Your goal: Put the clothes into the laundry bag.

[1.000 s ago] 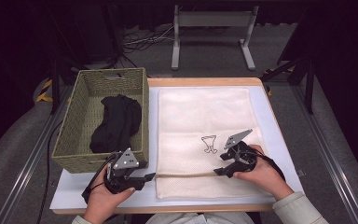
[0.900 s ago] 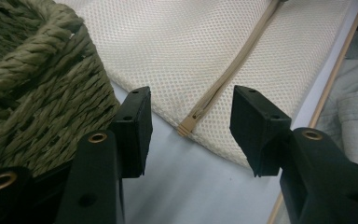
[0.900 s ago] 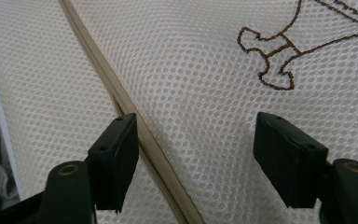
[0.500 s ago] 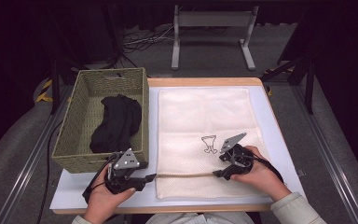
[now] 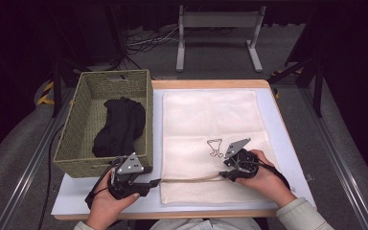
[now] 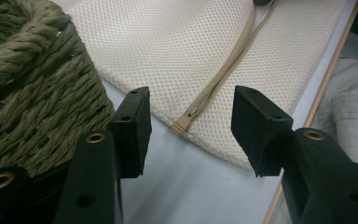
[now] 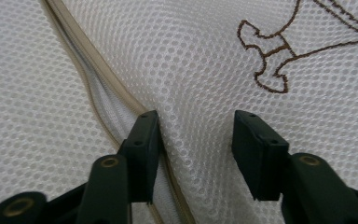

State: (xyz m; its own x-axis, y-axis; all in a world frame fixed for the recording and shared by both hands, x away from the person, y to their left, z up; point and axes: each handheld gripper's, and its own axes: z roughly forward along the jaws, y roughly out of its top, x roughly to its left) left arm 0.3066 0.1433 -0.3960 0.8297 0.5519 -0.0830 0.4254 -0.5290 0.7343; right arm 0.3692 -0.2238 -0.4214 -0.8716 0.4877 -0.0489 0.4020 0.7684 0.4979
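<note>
left: tall woven olive basket (image 5: pixel 76 143) walls off the worktop (image 5: pixel 287 143) edge | centre: flat cream mesh laundry bag (image 5: pixel 211 120), passable above | right: bare pale strip free beside bag

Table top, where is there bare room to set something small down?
Bare patches: the strip right of the mesh bag up to the table edge, and the near left corner before the wicker basket. Crowded: the bag's near end, where the left gripper and right gripper work.
</note>
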